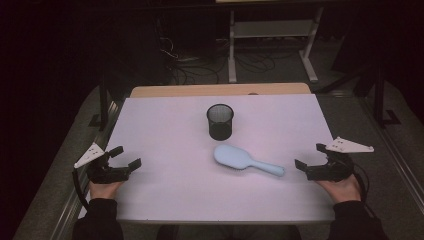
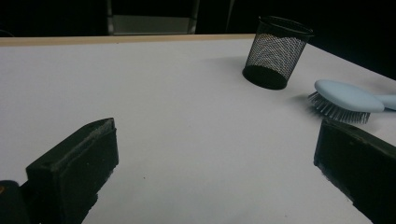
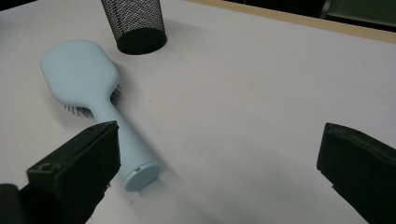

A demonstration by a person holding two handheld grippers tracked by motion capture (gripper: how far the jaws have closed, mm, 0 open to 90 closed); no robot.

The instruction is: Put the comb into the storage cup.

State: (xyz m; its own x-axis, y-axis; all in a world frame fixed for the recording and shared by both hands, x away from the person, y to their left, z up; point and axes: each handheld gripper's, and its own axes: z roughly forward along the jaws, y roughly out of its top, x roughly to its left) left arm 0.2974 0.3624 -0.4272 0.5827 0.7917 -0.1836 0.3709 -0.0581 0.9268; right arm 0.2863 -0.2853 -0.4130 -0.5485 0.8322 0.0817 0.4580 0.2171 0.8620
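Note:
A light blue hairbrush [image 1: 247, 160] lies bristles down in the middle of the white table [image 1: 175, 195], its handle pointing right. Just behind it stands a black mesh cup [image 1: 220, 121], upright. My left gripper [image 1: 125, 157] rests at the table's left edge, open, with nothing between its jaws. My right gripper [image 1: 310, 156] rests at the right edge, open, close to the brush handle's end. The left gripper view has the cup [image 2: 277, 52] and the brush head [image 2: 345, 100] far right. In the right gripper view the brush [image 3: 91, 91] lies by the left jaw, with the cup [image 3: 136, 24] behind it.
The table's far wooden edge [image 1: 220, 90] borders a dark floor with cables [image 1: 200, 65] and a white metal frame [image 1: 272, 42]. A black post [image 1: 103, 100] stands at the back left and another black post [image 1: 380, 97] at the back right.

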